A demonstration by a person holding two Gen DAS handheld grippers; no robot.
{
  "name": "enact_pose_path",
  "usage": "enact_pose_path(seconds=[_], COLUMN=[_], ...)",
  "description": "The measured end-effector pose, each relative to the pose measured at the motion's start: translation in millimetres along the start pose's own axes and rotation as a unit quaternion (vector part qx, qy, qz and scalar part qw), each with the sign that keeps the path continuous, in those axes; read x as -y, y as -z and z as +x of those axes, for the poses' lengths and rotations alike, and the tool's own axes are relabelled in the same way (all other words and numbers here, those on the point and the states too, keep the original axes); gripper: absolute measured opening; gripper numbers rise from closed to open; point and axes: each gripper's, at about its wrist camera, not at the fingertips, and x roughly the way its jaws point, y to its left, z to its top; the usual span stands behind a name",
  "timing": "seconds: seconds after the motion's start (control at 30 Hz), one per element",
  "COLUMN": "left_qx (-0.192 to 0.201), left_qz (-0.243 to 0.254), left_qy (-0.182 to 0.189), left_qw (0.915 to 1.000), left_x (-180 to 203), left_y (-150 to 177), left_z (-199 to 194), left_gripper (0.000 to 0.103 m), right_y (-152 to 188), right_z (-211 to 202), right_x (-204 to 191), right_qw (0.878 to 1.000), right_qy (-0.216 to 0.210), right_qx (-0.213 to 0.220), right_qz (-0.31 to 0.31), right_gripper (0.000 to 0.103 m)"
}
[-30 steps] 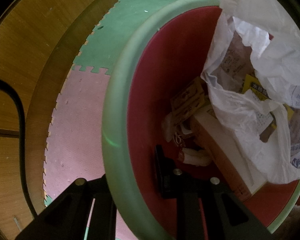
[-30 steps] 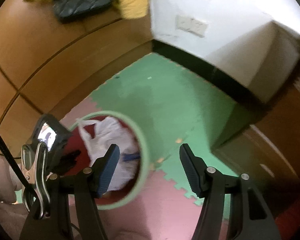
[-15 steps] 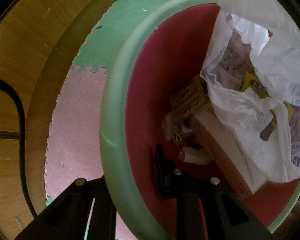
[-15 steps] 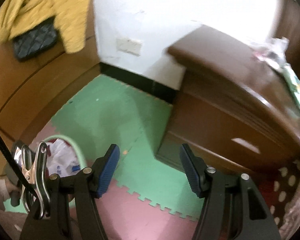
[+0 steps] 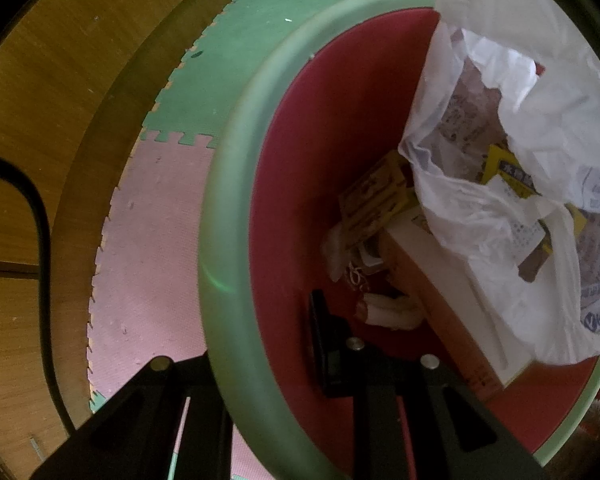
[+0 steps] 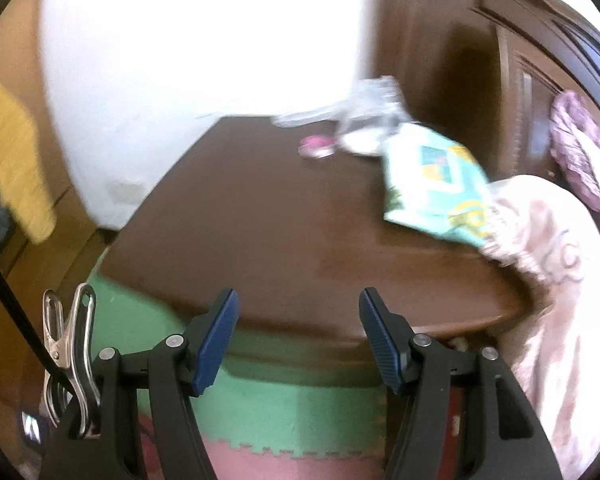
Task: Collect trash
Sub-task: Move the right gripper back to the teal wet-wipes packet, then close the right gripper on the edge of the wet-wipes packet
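Gripping one bin (image 5: 235,216), left claw (image 5: 259,360); three table items.

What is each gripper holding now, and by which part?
The left gripper is shut on the pale green rim of the red round plastic bin, one finger inside, one outside. The right gripper is open and holds nothing.

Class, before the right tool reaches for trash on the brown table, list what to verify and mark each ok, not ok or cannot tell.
1. Right tool open, nothing between its pads: ok.
2. Trash in sight on the brown table: ok, clear plastic wrapper, teal packet.
3. Left tool clamped on the bin's green rim: ok.
4. Room in the bin beside the white bag: ok.
5. Small pink thing is trash: cannot tell, blurred.
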Motion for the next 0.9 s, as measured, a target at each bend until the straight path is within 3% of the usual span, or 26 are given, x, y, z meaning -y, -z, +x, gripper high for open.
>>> enact_pose_path(seconds=[0.13,0.3,0.63,0.9], left_qx=[-0.001,-0.002,-0.002,-0.003], left_qz=[0.000,0.002,0.004,0.005], left_qy=[-0.002,-0.004,-0.005,-0.006], left_qw=[1.0000,1.0000,1.0000,1.0000], left_x=[0,2,2,0], left_y=[0,0,0,1], left_z=[0,0,0,-1], left_gripper=[0.017,0.017,0.017,0.017], right_y=[-20,-37,-66,-76], right_z=[29,62,91,119], right_x=[34,45,44,46], right_qw=[0.998,0.996,0.994,0.993], right_qy=[0.028,0.081,0.105,0.109], right_qx=[-0.021,-0.021,-0.015,-0.043], right_qz=[0.047,0.031,0.014,0.015], right_gripper=[0.064,0.064,0.064,0.063])
